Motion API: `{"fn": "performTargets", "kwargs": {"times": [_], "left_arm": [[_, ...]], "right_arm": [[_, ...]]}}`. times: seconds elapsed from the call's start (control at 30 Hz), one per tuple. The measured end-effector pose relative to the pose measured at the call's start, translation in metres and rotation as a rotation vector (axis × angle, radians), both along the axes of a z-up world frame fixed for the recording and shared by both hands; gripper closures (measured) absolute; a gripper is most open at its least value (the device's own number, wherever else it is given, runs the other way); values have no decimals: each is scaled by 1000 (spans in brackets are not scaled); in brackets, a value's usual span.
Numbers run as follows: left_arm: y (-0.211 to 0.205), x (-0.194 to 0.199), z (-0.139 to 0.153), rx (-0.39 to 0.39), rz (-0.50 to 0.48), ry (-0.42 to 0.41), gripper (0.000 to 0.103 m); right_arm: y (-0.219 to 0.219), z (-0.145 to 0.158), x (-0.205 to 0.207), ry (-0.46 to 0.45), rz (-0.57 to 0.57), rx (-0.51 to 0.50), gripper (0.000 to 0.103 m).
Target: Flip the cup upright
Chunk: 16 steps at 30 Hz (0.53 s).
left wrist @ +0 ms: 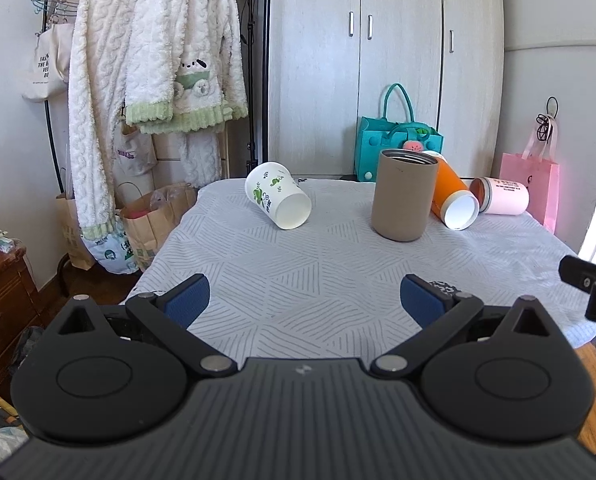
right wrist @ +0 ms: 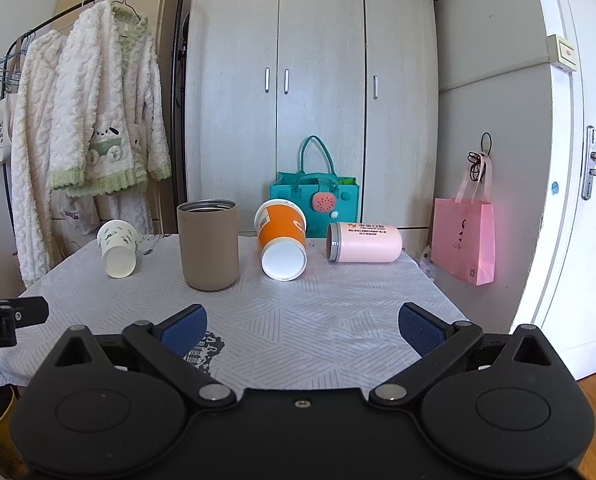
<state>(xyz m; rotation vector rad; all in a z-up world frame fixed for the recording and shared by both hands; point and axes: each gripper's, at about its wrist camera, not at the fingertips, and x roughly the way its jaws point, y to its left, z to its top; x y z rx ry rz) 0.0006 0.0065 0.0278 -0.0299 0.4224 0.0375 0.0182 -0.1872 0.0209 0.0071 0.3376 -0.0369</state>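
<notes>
Right wrist view: my right tongs (right wrist: 302, 330) gape wide with nothing in them, same for my left tongs (left wrist: 304, 300), both low over the near tabletop (right wrist: 318, 320). Further back, only the tan cup (right wrist: 209, 244) stands upright. The orange cup (right wrist: 282, 248), pink cup (right wrist: 364, 243) and white cup (right wrist: 118, 247) lie tipped over well ahead of me, so I'd say flipping's barely started.

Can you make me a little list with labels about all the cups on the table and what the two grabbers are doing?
standing up: tall tan metal-rimmed tumbler
tipped over: white paper cup with green leaf print, orange paper cup, pink tumbler
orange cup: beside the tan tumbler, white bottom facing the camera
pink tumbler: on its side, farthest right
surface: table with grey patterned cloth
left gripper: open, holding nothing
right gripper: open, holding nothing
</notes>
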Motion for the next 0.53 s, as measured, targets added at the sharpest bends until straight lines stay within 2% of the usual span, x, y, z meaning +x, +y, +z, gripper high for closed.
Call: {"fn": "performTargets", "kwargs": {"times": [0.27, 0.53], "left_arm": [[1, -1, -1, -21, -16, -6, 0], [-3, -4, -1, 11, -2, -23, 0]], "right_arm": [[-3, 3, -2, -18, -20, 10, 0], [-4, 1, -1, -13, -22, 11, 0]]}}
